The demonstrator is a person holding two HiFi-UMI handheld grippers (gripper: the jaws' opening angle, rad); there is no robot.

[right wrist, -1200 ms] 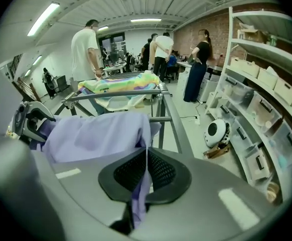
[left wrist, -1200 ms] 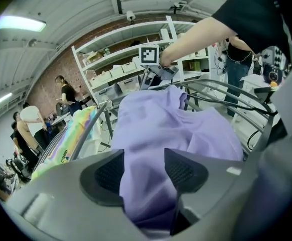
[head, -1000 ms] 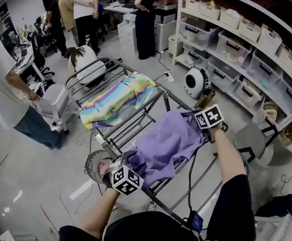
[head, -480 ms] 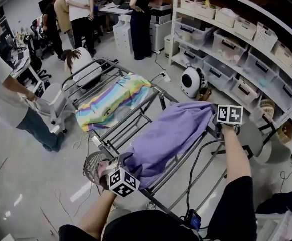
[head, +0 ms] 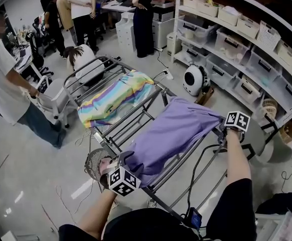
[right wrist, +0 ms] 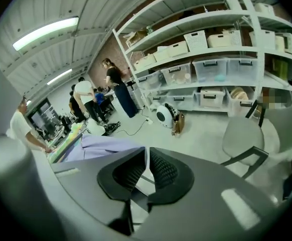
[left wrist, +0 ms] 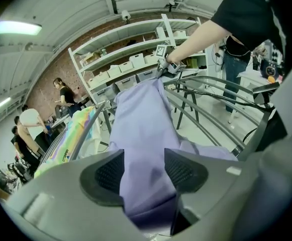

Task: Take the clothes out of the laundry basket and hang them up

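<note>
A purple garment (head: pixel 176 134) lies stretched across the bars of the metal drying rack (head: pixel 136 118). My left gripper (head: pixel 117 162) is shut on its near bunched end, and the cloth (left wrist: pixel 141 119) fills the gap between the pads. My right gripper (head: pixel 223 128) is at the garment's far right corner. Its jaws are just opening, with only a thin slit between the pads (right wrist: pixel 163 172) and no cloth in it. The purple garment (right wrist: pixel 103 145) lies just left of them. A round mesh laundry basket (head: pixel 93 164) stands on the floor under my left gripper.
A rainbow-striped towel (head: pixel 116 97) hangs on the rack's far section. Shelves with storage bins (head: pixel 236 39) run along the right. A grey chair (head: pixel 260 140) stands right of the rack and a white round appliance (head: pixel 196 80) sits beyond it. Several people (head: pixel 5 84) stand at left and back.
My right gripper has moved right and toward me, drawing the purple garment out flat along the rack. My left gripper has stayed in place, holding its end.
</note>
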